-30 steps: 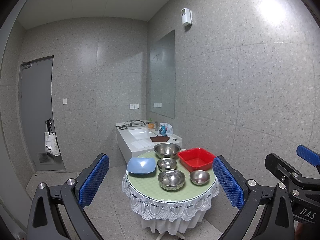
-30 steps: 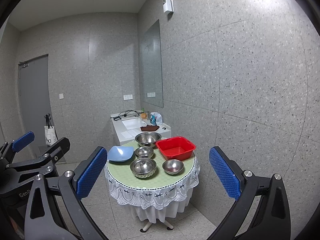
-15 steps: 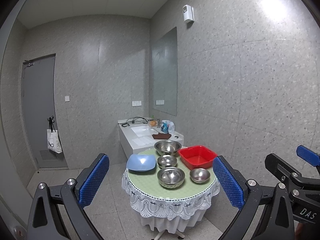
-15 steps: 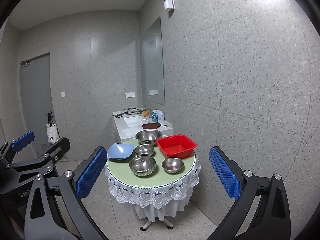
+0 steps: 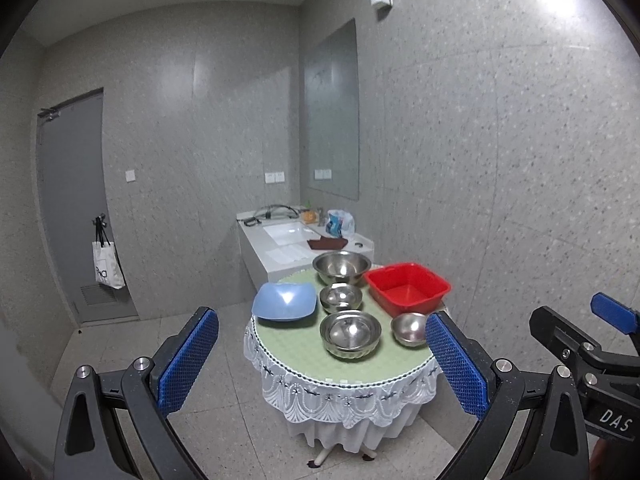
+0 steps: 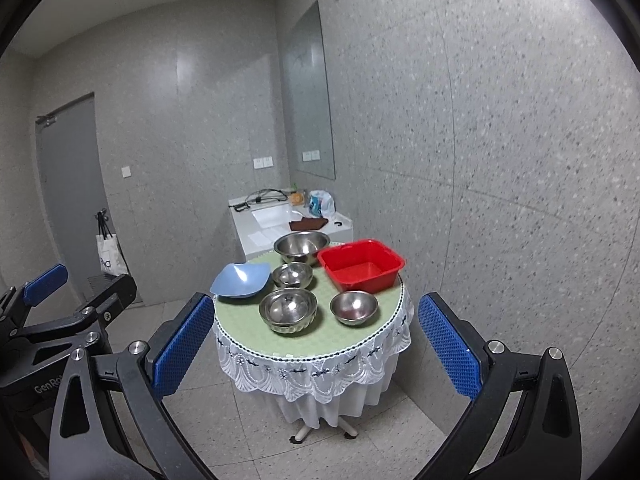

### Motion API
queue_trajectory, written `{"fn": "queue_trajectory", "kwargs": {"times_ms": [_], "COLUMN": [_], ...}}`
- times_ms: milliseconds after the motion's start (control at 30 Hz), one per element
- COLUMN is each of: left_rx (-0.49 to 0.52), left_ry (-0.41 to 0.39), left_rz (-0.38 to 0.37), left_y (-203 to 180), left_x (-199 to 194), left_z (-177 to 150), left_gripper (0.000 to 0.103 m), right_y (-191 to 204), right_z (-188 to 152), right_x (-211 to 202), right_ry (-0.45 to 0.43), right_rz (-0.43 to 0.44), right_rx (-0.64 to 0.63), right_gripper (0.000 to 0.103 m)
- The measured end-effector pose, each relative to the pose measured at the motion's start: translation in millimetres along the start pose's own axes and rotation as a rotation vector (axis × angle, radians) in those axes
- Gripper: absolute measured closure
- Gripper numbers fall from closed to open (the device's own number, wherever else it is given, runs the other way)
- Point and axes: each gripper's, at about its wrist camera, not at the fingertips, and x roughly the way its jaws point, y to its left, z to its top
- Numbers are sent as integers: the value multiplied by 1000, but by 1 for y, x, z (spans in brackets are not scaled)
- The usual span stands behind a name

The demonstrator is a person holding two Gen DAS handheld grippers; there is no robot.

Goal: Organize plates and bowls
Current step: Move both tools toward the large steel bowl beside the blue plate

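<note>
The round table [image 5: 360,368] is carrying six vessels in total.

Steel bowls: four are showing. One large bowl [image 5: 341,266] is sitting at the far edge, one small bowl [image 5: 341,297] is sitting just in front of it, one medium bowl [image 5: 350,334] is sitting nearest the front, and one small bowl [image 5: 409,329] is sitting to its right. Whether any of them is holding a nested bowl cannot be told.

Blue plates: one blue plate [image 5: 285,301] is lying at the left edge.

Red basins: one red basin [image 5: 407,288] is standing at the right.

Tables: one is standing in the room.

Sink counters: one sink counter [image 5: 280,248] is standing behind it.
</note>
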Motion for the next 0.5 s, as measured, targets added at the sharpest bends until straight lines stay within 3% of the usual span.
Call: {"fn": "queue_trajectory", "kwargs": {"times_ms": [167, 500], "left_rx": [12, 34], "left_ry": [21, 88], "left_rz": [-24, -79], "left_y": [28, 99], "left_x": [71, 257], "left_z": [18, 79], "left_gripper": [1, 1], "right_y": [6, 12], "right_z": [3, 26], "right_x": [53, 169], "right_ry": [30, 52], "right_rz": [-36, -172], "right_rx": [34, 150], "right_gripper": [0, 0]}}
